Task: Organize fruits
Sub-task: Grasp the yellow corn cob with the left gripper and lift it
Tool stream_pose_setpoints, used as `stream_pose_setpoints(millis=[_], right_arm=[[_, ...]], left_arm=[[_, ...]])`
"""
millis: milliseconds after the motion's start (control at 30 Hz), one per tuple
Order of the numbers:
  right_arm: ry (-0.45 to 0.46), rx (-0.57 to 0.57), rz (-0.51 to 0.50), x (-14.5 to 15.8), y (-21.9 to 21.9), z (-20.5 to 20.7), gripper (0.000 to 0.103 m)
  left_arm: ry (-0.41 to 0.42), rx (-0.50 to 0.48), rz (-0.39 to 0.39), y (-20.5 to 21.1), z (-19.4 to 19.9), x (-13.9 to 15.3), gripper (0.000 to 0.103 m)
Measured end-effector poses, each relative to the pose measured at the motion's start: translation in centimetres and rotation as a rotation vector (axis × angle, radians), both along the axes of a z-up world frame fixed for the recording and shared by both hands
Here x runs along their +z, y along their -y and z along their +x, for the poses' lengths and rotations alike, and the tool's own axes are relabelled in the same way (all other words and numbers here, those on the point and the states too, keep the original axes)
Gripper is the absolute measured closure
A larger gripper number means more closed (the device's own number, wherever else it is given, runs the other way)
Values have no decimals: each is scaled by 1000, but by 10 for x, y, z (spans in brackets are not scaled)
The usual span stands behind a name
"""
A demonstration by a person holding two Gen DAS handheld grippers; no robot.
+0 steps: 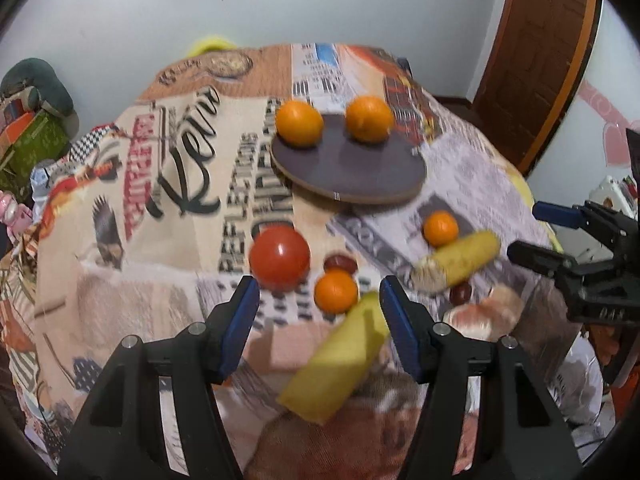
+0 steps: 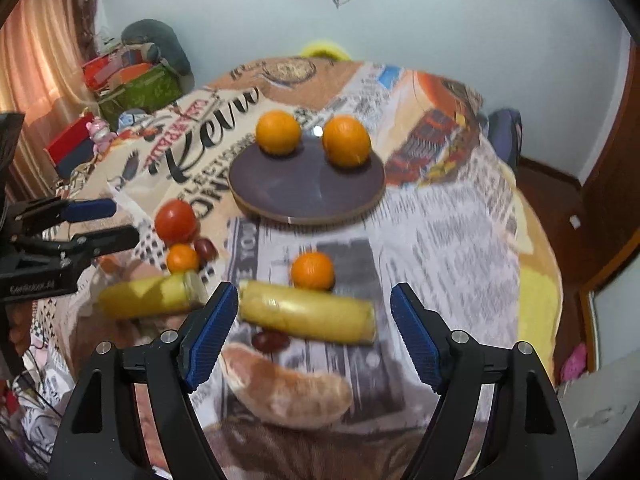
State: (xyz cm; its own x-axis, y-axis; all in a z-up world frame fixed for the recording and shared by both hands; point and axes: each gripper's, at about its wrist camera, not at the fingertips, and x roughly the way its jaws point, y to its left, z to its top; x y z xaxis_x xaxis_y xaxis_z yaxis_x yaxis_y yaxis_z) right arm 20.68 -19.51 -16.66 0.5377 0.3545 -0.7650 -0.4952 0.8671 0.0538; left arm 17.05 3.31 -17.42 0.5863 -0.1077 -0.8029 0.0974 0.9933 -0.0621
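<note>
A round table covered with a printed cloth point(image 1: 168, 264) is seen from both wrist views; both are motion-blurred.

Left wrist view, left to right: a red tomato point(image 1: 279, 257) is noted at 11 o'clock from the left gripper point(image 1: 320, 332). Just right of it, a small orange point(image 1: 335, 290) lies with a dark red fruit point(image 1: 340, 263) touching it at 12 o'clock. A yellow corn cob point(image 1: 336, 368) lies tilted between the blue pads, touched by neither as far as can be told; the jaws are held moderately wide, with nothing gripped. At 12 o'clock, further back, a dark round plate point(image 1: 352, 168) carries two oranges, one point(image 1: 299, 123) on its left rim and one point(image 1: 369, 119) on its right.

Right wrist view, left to right: a second corn cob point(image 2: 308, 314) is seen lying crosswise just beyond the right gripper point(image 2: 316, 332), with another small orange point(image 2: 312, 271) touching it at 12 o'clock. Two dark red fruits point(image 2: 271, 341) lie at its 7 o'clock edge, and a peeled citrus segment point(image 2: 288, 388) lies at 6 o'clock, between the fingers. The jaws are held wide; no pad contact is seen.
</note>
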Motion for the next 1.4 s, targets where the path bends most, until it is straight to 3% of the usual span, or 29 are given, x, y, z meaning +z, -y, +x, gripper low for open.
stream_pose_setpoints(millis=[267, 467, 600, 767, 900, 1133, 1300, 1400], right_arm=[[-80, -62, -36, -31, 20, 2, 28], [-149, -84, -38, -50, 29, 15, 47], [-161, -91, -34, -56, 29, 21, 48], [-150, -124, -72, -59, 28, 36, 57], [-134, -153, -98, -56, 27, 50, 57], [-122, -117, 17, -27, 27, 35, 57], [-135, -60, 56, -23, 1, 28, 39], [-147, -21, 18, -34, -22, 26, 38]], left_arm=[[-96, -38, -15, 10, -8, -42, 41], [-101, -51, -26, 14, -6, -54, 41], [-86, -63, -10, 17, -7, -55, 41], [-81, -75, 0, 18, -7, -56, 41], [-72, -73, -18, 15, -6, -57, 45], [-74, -43, -76, 11, -1, -53, 62], [-66, -32, -107, 9, -7, -46, 65], [-57, -21, -133, 4, -13, -39, 65]])
